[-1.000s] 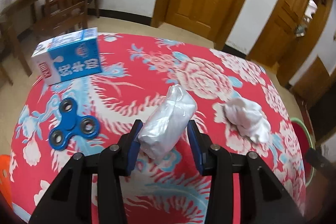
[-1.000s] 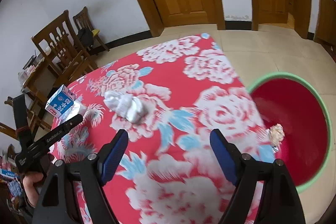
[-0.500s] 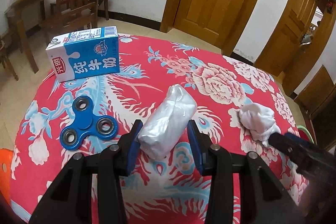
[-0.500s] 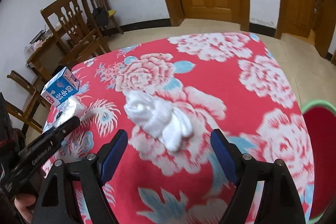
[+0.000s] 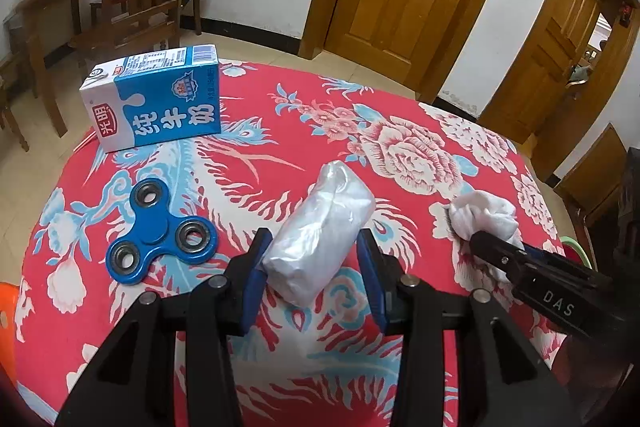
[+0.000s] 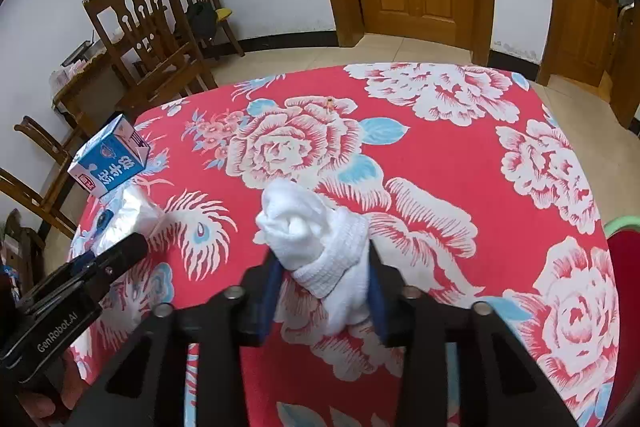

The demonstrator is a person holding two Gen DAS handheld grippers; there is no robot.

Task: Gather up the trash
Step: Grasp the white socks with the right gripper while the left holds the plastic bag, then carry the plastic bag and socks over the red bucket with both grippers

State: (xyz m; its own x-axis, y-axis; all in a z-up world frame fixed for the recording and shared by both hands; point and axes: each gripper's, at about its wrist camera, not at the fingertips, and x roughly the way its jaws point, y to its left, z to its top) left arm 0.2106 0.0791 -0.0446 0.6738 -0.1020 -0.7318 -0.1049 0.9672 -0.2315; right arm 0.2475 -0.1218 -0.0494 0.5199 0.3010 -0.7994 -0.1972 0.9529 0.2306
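Item: right tool (image 6: 320, 291). Change: its jaws have just been closing, and the white cloth wad (image 6: 316, 247) now sits between them with both blue pads (image 6: 272, 291) pressed into its sides. Half a second ago the same jaws stood wide with the wad lying free ahead of them. The wad appears to rest on the counter (image 6: 440, 167), not yet lifted.

Item: left tool (image 5: 316, 275). No change: it keeps a mid-width hold on the plastic-wrapped bundle (image 5: 324, 227), pads against both flanks, exactly as in the earlier views. The bundle's far end points up the counter; whether its underside touches the cloth cannot be told.

Item: bin (image 6: 624, 267). Red, green-rimmed, seen only as a sliver past the counter's right edge, lower than the top. Well apart from both held pieces.

Item: milk carton (image 5: 156, 99). Lying on its side at the far left of the counter, untouched. Could be trash or not; the pictures do not settle it.

Item: blue spinner (image 5: 160, 231). Flat on the counter, left of the left tool, untouched; probably not trash.

Meaning for the task: both tools are now loaded, one piece each. Judged next step: lift and carry to the bin on the right. Soft wad may slip if pinched only by its edge
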